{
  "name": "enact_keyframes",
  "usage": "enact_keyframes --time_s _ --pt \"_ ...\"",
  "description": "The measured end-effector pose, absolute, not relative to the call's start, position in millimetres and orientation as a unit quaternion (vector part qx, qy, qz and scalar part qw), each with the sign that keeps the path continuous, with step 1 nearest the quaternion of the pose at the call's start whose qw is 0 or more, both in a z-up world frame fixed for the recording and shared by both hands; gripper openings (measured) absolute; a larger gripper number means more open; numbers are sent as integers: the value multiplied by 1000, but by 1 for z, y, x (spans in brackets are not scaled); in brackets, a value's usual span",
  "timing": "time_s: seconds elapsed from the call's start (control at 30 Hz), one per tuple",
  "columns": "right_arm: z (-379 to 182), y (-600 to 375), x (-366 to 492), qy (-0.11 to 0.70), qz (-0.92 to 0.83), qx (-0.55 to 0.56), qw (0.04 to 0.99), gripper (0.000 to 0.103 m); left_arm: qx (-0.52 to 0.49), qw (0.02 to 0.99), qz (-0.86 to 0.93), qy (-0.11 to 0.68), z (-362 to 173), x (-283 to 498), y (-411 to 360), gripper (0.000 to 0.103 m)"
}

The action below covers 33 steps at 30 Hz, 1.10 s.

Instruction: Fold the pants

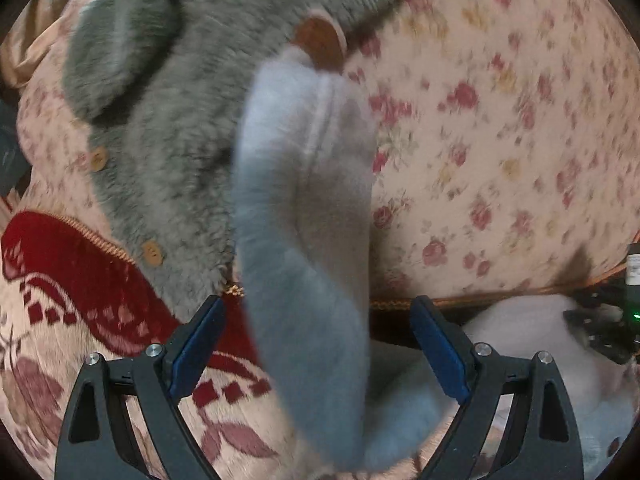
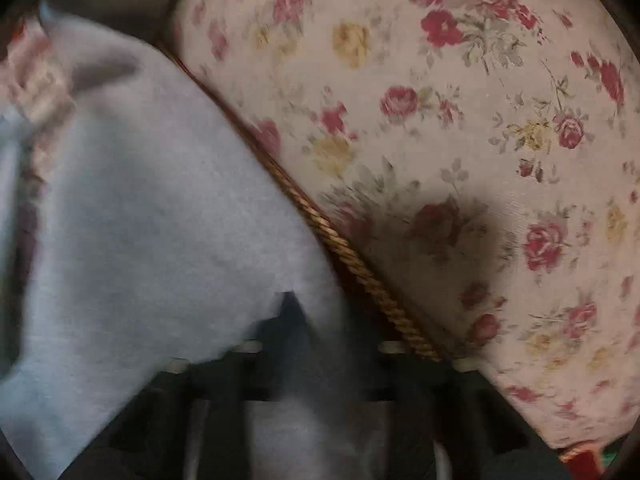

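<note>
The pale grey-blue pants [image 1: 304, 216] hang as a twisted strip with a raised seam, running up between the fingers of my left gripper [image 1: 318, 344]. Its blue-padded jaws stand wide apart and do not pinch the cloth. In the right wrist view the same pants [image 2: 144, 216] spread as a broad sheet at the left. My right gripper [image 2: 296, 320] looks closed on the cloth's edge at the bottom centre; the frame is blurred there.
A grey fluffy jacket [image 1: 168, 128] with wooden buttons lies on a floral cushion [image 1: 500, 140]. A red patterned blanket [image 1: 80, 280] is at the left. The cushion's gold cord edge [image 2: 352, 264] runs diagonally beside the pants. A dark device with a green light [image 1: 624, 312] is at the right.
</note>
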State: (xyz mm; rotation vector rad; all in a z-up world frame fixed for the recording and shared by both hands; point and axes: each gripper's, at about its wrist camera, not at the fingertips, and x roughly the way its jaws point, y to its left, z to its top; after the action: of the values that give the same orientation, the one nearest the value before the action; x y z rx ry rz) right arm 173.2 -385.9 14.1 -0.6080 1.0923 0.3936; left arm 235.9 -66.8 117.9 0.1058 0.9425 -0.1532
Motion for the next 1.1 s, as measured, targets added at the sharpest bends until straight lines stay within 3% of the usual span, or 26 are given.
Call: enact_keyframes --time_s 0.07,0.1,0.33,0.7,0.83,1.1 --pt "18 -381 163 489 174 -297 801 13 46 884 -75 458 111 243 -69 52" --pt "24 -380 156 477 166 -302 808 13 41 882 -75 463 110 244 -69 6" --pt "97 -394 107 383 75 -331 859 12 -14 894 -56 444 136 224 -40 8" --pt "218 -411 -18 313 38 -279 907 11 -92 916 -104 375 196 131 3 8" --pt "208 -394 -85 319 77 -270 905 11 -113 916 -104 371 179 67 32 8" --pt "94 -359 -167 424 154 -237 861 11 -148 892 -51 425 75 -36 92 9"
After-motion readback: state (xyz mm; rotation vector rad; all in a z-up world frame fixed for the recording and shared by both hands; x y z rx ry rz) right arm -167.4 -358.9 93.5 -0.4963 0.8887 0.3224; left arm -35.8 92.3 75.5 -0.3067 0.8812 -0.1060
